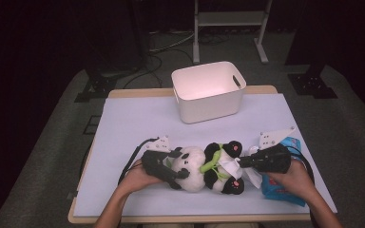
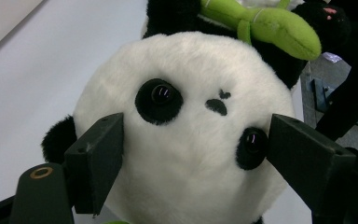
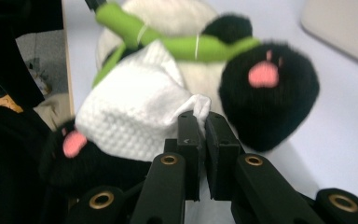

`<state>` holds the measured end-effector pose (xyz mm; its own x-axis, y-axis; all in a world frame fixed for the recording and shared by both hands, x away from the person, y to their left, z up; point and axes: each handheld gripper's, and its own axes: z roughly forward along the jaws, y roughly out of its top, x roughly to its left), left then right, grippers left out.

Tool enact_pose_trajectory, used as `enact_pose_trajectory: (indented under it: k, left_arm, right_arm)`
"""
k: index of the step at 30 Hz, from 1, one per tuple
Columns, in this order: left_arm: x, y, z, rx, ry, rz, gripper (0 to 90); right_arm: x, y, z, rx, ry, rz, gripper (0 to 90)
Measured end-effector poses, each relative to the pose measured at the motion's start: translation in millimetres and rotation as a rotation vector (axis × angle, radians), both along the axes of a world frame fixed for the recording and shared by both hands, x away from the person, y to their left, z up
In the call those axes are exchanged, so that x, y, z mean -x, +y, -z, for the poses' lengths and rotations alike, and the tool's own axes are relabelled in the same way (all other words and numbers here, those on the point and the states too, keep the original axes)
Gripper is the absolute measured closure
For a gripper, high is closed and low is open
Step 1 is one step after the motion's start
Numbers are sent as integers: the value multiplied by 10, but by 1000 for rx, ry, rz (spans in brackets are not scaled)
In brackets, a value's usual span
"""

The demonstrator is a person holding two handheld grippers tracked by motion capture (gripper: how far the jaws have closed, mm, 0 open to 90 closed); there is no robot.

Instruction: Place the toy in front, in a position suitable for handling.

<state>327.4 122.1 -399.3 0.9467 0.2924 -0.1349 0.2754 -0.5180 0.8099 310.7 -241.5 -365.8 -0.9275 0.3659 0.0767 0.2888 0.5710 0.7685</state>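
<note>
A black-and-white plush panda lies on the table, its head toward the left and its feet toward the right. A green plush bamboo stalk lies across its belly. My left gripper clamps the panda's head, with one jaw pressed into each side of the face. My right gripper comes in from the feet side. Its jaws are shut on the corner of a white tissue, which rests on the belly between the two black feet.
A blue tissue pack lies under the right hand near the table's right edge. A white plastic bin stands at the back middle. A pale sheet covers the tabletop, with free room at left and centre.
</note>
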Motion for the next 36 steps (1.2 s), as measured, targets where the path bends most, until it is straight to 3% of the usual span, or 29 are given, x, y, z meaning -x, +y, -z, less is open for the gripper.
enact_pose_trajectory:
  k: [21,31,36]
  left_arm:
    - [49,4,-10,5,-8,7,194]
    - [68,7,-10,7,-15,9,193]
    - [60,25,-7,9,-15,12,195]
  right_arm:
    - [-313,662,-400,-14,-56,-82,845]
    - [-457,948,-266,21,2,-121,843]
    - [-458,929,-206,33,23,-124,842]
